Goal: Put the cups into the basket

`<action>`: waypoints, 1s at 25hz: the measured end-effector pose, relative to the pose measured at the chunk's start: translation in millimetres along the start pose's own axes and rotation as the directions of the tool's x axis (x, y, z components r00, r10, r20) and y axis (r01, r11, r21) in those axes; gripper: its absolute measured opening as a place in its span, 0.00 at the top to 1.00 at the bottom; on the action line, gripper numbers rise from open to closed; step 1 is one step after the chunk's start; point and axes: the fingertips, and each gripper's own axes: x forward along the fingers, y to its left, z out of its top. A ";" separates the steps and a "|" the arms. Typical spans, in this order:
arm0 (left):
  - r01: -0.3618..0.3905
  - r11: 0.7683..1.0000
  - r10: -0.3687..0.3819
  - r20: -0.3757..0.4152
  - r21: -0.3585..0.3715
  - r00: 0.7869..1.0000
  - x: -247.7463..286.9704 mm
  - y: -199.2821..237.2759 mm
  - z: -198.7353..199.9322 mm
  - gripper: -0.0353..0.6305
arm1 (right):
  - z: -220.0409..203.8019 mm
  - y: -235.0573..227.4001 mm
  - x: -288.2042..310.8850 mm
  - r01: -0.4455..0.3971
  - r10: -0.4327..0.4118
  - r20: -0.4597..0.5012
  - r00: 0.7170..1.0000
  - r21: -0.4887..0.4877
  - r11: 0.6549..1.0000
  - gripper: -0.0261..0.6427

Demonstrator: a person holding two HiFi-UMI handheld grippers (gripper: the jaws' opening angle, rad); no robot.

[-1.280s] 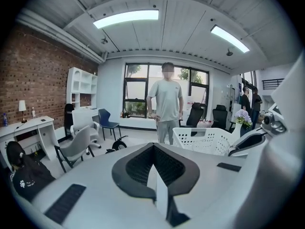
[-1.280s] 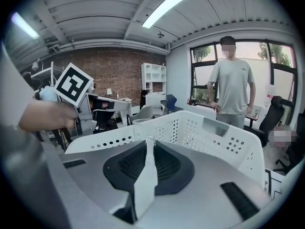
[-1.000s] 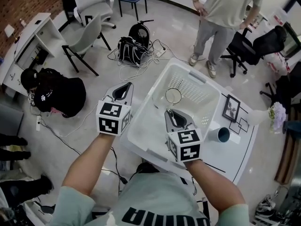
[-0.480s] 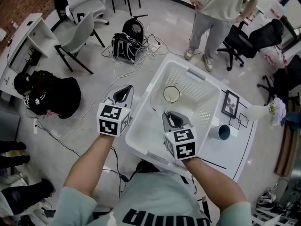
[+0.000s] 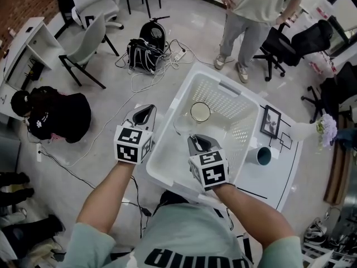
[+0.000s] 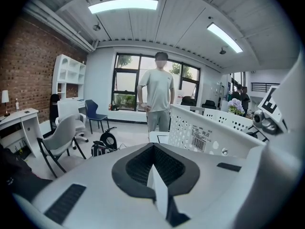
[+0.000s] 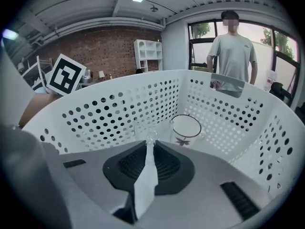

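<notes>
Grip point: right gripper (image 5: 193, 140) is clenched on the thin rim wall of the clear tumbler cup (image 7: 143, 128), low inside the white perforated plastic basket (image 5: 245, 121) (likely light, slick, fragile); left gripper (image 5: 146, 110) closed, empty.

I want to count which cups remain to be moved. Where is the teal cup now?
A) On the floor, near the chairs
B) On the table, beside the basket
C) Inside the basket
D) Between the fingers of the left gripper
B: the teal cup sits on the white table, just outside the right wall of the basket; the cup with the dark rim is the one inside the basket.
</notes>
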 end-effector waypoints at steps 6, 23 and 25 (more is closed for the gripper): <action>-0.001 1.000 0.001 0.002 -0.010 1.000 -1.3 1.5 -6.3 0.94 | -5.6 -7.6 14.4 0.026 -0.026 -0.005 1.000 0.008 1.000 0.89; 0.008 1.000 -0.008 0.003 -0.006 1.000 2.8 -0.1 -15.4 0.94 | -20.3 -4.9 27.8 0.015 -0.014 -0.075 0.997 0.018 1.000 0.89; 0.011 1.000 -0.011 0.004 -0.008 1.000 2.6 -0.9 -14.8 0.94 | -29.5 -2.7 29.4 -0.002 0.003 -0.125 0.992 0.005 1.000 0.89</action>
